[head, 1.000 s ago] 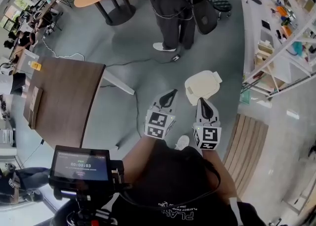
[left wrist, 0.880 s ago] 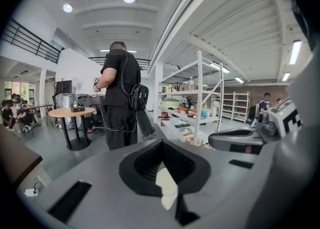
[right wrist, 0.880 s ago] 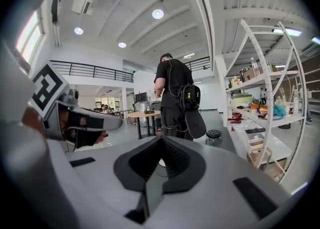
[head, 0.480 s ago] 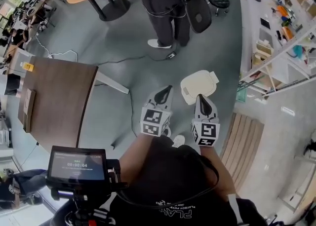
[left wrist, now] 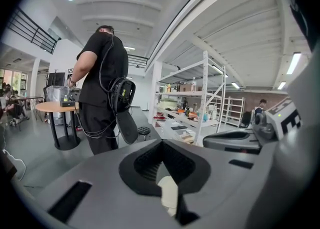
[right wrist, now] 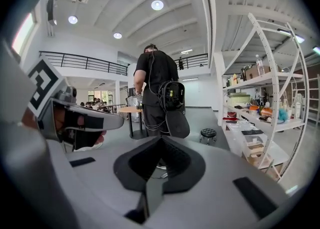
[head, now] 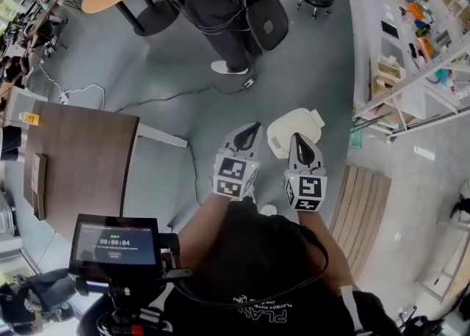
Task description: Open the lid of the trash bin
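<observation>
The trash bin [head: 294, 128] stands on the grey floor, its cream lid down and flat. It shows just ahead of both grippers in the head view. My right gripper [head: 299, 144] points at the lid's near edge, overlapping it in the picture, and its jaws are together. My left gripper [head: 251, 133] is also shut and sits just left of the bin. In the left gripper view, the left gripper [left wrist: 161, 145] shows a cream patch, probably the lid [left wrist: 169, 194], through its jaw gap. The right gripper [right wrist: 161, 140] holds nothing.
A person in black [head: 220, 4] with a hanging chair-shaped pack stands beyond the bin. A brown table [head: 81, 158] is at the left, a cable [head: 161, 96] crosses the floor, white shelves [head: 396, 48] line the right, and a slatted wooden board [head: 360, 210] lies at the near right.
Both grippers and the head have moved forward toward the bin. The lid now lies right at the right gripper's tip. The lid is still down and both jaws stay shut.
</observation>
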{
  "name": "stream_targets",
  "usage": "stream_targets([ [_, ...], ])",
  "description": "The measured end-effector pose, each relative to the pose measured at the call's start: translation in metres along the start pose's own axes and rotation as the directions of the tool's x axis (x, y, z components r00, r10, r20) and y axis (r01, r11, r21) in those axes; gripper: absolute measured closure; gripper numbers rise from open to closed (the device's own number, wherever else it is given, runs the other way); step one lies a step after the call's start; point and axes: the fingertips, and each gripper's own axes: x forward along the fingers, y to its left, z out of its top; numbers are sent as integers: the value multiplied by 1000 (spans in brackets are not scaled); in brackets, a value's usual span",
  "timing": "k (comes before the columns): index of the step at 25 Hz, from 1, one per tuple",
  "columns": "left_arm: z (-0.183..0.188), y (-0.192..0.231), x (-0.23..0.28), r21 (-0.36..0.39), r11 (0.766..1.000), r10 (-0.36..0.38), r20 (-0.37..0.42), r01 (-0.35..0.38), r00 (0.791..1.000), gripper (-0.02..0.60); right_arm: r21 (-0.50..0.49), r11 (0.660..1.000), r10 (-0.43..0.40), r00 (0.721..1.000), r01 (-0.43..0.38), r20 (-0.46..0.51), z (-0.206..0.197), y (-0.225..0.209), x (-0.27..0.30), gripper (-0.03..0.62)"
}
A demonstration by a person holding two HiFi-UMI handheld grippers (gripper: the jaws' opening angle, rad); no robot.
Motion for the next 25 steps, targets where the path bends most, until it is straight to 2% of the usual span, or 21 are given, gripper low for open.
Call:
stream_targets([
  [13,10,33,47,26,999,-29,11,29,1000,583,-10,999,-31,999,30,-41,-1,-10,44,595],
  [18,3,44,54,29,997,-66,-11,67,998,583,8,997,-71,997,71,-40,-2,-12,48,595],
  [25,-6,55,70,46,998,-28,-50,30,998,582,-11,994,-105,988,104,-117,-17,-27,65,594],
])
